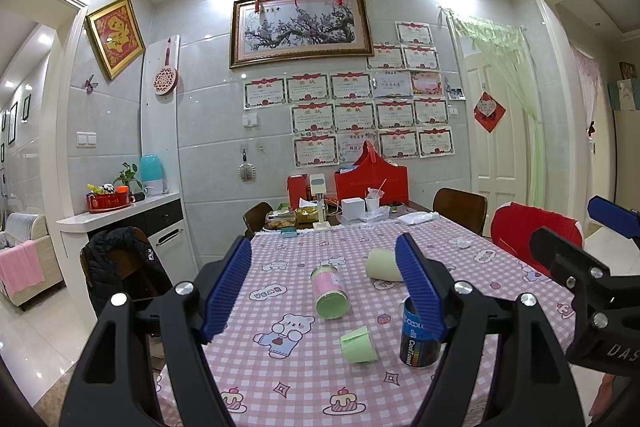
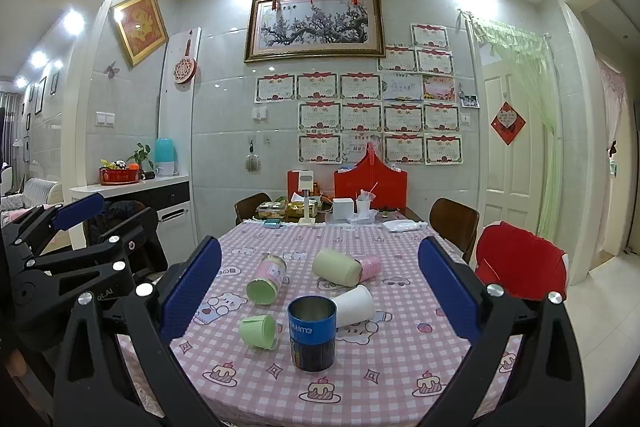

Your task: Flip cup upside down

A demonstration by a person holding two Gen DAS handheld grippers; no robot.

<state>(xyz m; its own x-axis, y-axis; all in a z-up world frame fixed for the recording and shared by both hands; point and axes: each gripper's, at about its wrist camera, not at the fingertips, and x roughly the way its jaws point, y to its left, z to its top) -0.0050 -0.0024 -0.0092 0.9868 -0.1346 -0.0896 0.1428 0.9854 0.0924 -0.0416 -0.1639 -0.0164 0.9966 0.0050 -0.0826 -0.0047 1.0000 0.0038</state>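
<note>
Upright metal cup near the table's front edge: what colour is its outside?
The cup is blue with printed lettering and a silvery metal interior, shown best in the right wrist view.

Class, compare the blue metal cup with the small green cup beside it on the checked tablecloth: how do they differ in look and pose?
The blue metal cup stands upright with its mouth up; the small green cup lies on its side. The blue metal cup is shiny inside and carries printed lettering; the small green cup is plain and matte. The blue metal cup looks taller and wider than the small green cup. Both sit on the tablecloth, untouched by either gripper.
</note>
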